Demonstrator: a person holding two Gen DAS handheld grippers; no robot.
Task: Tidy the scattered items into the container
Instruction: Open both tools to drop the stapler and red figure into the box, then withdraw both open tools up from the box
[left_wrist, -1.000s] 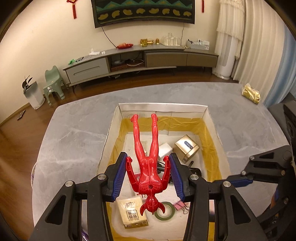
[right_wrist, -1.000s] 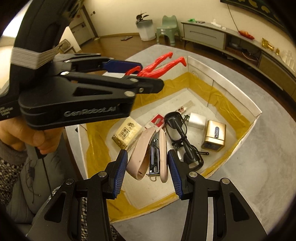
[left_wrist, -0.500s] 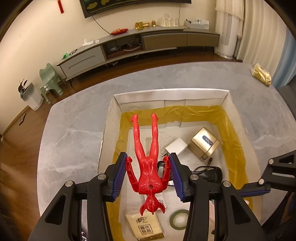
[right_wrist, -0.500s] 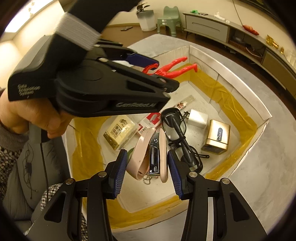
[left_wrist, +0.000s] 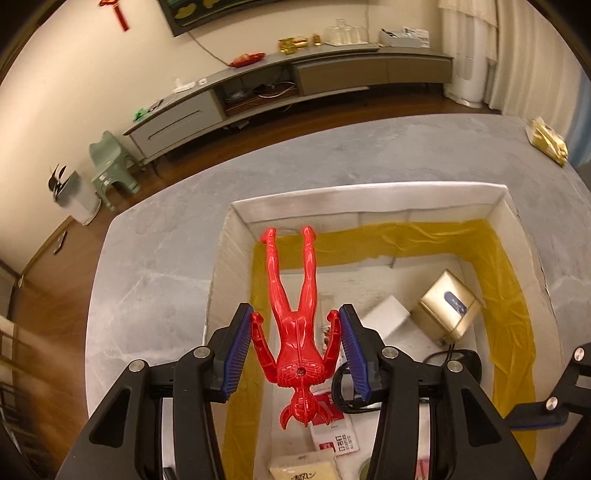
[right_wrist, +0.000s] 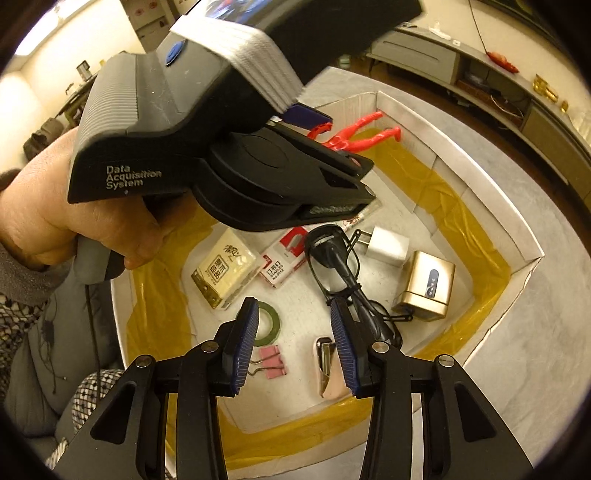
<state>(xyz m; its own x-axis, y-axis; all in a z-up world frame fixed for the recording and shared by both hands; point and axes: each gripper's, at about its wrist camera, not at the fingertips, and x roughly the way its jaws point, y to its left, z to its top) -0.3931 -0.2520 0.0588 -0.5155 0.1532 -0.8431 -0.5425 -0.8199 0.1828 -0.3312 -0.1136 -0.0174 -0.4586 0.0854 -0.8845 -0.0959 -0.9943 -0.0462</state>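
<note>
The left gripper (left_wrist: 297, 352) holds a red toy figure (left_wrist: 297, 332) upside down, its blue pads pressed against the figure's arms, legs pointing toward the top of the frame. The figure hangs over the left part of a white box (left_wrist: 369, 195) lined with yellow tape, which sits on a grey marbled table (left_wrist: 155, 280).

In the right wrist view the right gripper (right_wrist: 291, 347) stands with fingers spread and nothing between them, above the box floor. Just below its right pad lies a pink stapler (right_wrist: 327, 369); a pink binder clip (right_wrist: 273, 363) and a green tape roll (right_wrist: 267, 321) lie at lower centre. Toward mid-frame rest a yellow tissue pack (right_wrist: 223, 267), a staples box (right_wrist: 282, 264), black glasses (right_wrist: 334, 258) apparently tangled with a cable, a white charger (right_wrist: 386, 245) and a gold box (right_wrist: 426, 286). A hand (right_wrist: 74, 218) grips the left tool at the left of that frame.
</note>
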